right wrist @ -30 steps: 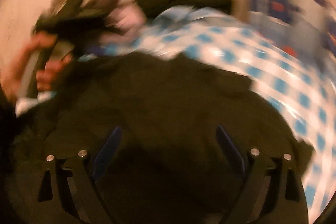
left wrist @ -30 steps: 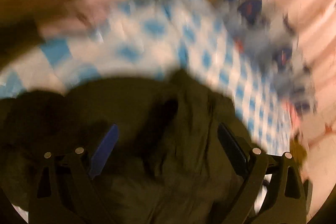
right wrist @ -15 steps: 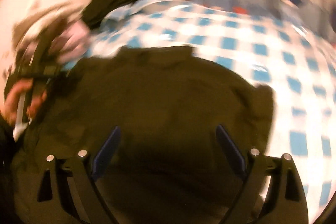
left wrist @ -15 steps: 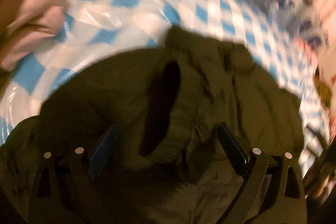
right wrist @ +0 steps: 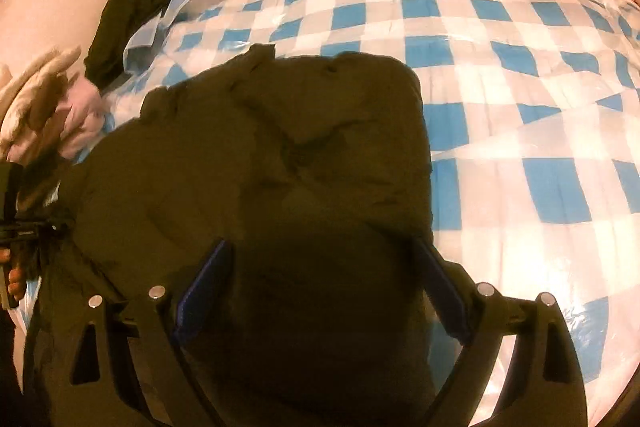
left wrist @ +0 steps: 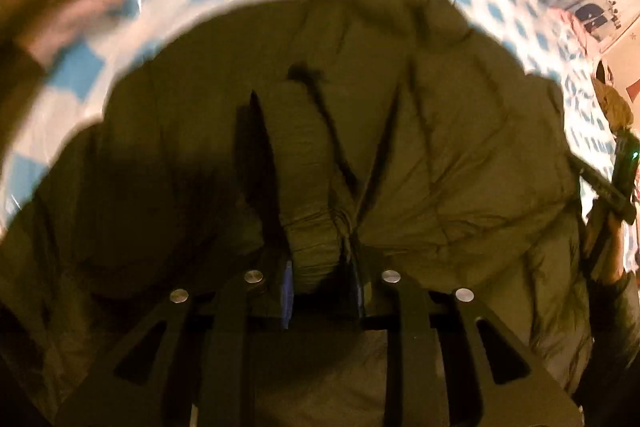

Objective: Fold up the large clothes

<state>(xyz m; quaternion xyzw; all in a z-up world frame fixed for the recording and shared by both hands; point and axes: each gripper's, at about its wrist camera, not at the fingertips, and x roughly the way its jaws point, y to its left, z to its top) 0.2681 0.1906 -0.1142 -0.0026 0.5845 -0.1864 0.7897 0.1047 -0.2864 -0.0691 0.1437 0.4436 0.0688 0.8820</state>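
One dark olive padded jacket (left wrist: 440,147) lies spread on a blue-and-white checked plastic-covered bed (right wrist: 520,107). The left gripper (left wrist: 320,291) is closing, its jaws pinching a gathered ribbed cuff (left wrist: 312,243). Confirm both pads bite fabric before lifting. The right gripper (right wrist: 320,291) hovers wide open above the jacket, holding nothing; seat it on an edge.

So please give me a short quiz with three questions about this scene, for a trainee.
1. True or false: the left claw is closing on a fold of the dark green jacket.
2. What pattern has the cover under the jacket?
3. The right claw is: A) open above the jacket, B) shut on it.

Key: 1 true; 2 blue and white checks; 3 A.
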